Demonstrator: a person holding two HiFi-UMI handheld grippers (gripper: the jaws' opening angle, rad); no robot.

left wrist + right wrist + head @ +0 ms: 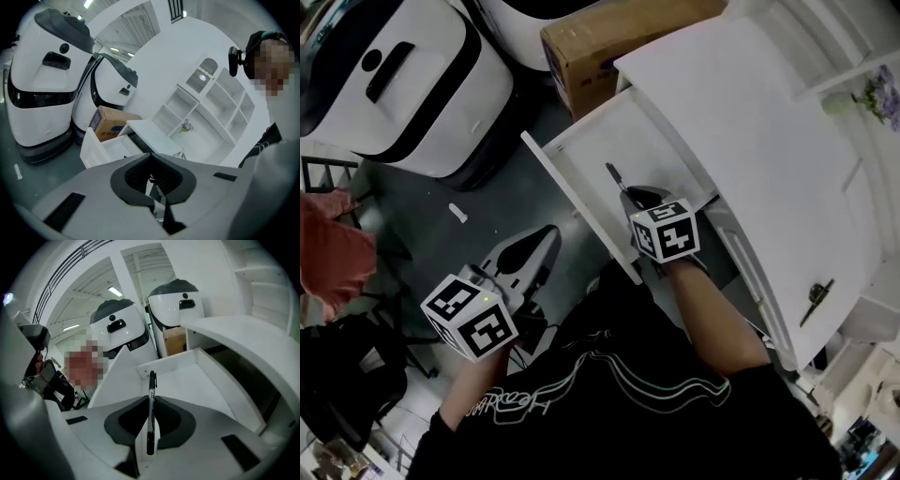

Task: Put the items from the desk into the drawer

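The white drawer (602,141) stands pulled out from under the white desk top (750,122), and the part of its floor that I see is bare. My right gripper (639,200) hangs over the drawer's near end, shut on a black pen (612,174) that sticks out past the jaws towards the drawer's inside. In the right gripper view the pen (151,413) stands upright between the pads, above the drawer floor (192,380). My left gripper (534,251) is held over the dark floor to the left of the drawer, shut with nothing in it. The left gripper view shows the drawer (101,147) farther ahead.
Two big white robot bodies (403,75) and a cardboard box (600,47) stand beyond the drawer. A small white piece (458,213) lies on the floor. A dark small object (816,298) rests on the desk's near right. Shelves with flowers (881,94) rise at the right.
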